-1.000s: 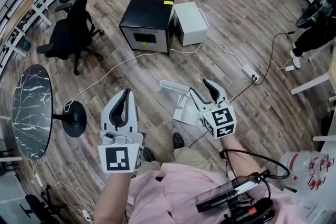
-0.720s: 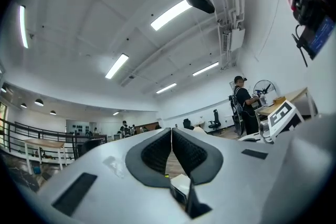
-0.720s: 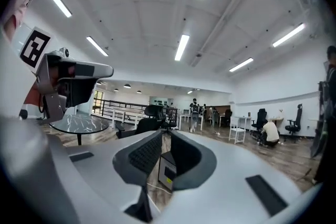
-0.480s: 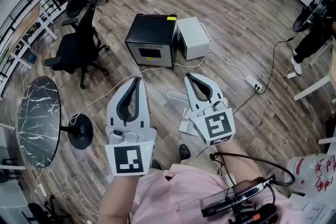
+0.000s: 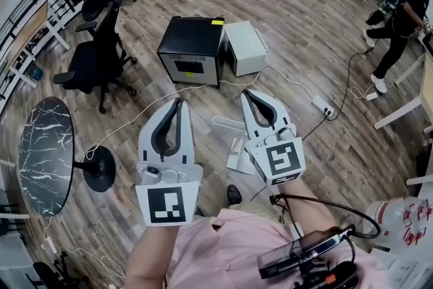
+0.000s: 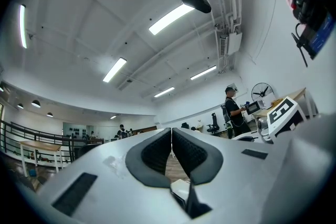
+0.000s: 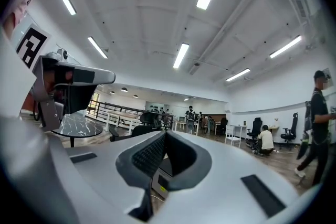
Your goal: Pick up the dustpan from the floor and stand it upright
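Here we hold both claws over the wooden floor [image 5: 318, 24], and neither carries anything. At six o'clock in the head view, one dark shoe [image 5: 232, 195] shows just above our pink sleeve.

The left gripper [image 5: 178, 103] [image 6: 171, 130] is clenched. In its own view the dark pads [image 6: 152, 153] press together with nothing between them. The right gripper [image 5: 246, 95] [image 7: 164, 134] is clenched too, its jaws meeting at the tip and gripping nothing.

The white dustpan [image 5: 237, 147] lies flat on the floor between the two grippers. Its pan is partly hidden behind the right gripper's body and its handle points toward nine o'clock. Neither claw touches it.

A white cable [image 5: 135, 120] runs across the boards past the left gripper. At two o'clock from the right gripper lies a power strip [image 5: 321, 105]. Further off, at eleven o'clock from the dustpan, a black cabinet [image 5: 191, 40] stands against a white box [image 5: 245, 38]. A black office chair [image 5: 95, 54] stands at nine o'clock from the cabinet. A person [image 5: 399, 17] walks at the far right.
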`<state>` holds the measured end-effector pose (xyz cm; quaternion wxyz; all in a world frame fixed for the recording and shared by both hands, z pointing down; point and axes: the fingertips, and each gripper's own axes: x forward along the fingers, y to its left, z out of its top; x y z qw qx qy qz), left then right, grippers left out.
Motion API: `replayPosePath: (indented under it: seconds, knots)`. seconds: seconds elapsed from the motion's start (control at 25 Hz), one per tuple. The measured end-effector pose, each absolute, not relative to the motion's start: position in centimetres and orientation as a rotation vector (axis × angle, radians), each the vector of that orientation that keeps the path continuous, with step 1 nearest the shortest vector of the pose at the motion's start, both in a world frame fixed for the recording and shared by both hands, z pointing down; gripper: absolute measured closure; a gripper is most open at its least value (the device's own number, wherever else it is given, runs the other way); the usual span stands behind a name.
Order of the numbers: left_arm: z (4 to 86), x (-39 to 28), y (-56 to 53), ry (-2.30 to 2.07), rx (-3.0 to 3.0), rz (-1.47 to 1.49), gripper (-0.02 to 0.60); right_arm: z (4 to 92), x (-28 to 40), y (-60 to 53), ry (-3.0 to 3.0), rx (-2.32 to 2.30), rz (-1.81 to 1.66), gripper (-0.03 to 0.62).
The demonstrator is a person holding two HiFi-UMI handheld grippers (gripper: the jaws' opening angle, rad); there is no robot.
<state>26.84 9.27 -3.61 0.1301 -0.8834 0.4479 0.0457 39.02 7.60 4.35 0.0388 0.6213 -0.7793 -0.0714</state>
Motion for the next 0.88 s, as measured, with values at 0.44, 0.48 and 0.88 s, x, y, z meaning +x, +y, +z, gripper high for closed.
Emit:
replayPosePath:
  seconds: [0.44,0.48,0.88]
  knots:
    - [-3.9,27.3,9.4,1.305,-2.562,0.127,0.566,4.4,39.9,8.0,-2.386,1.905,-0.192,0.594]
    - [-4.0,27.3,9.4,1.307,-2.558,0.130,0.566,4.4,40.1,8.0,-2.388,1.907,-0.193,0.594]
    - [-3.8,27.7,9.2,1.299,-2.548,0.126,0.566,4.7,40.4,7.4,-2.379,1.910,-0.181,0.594]
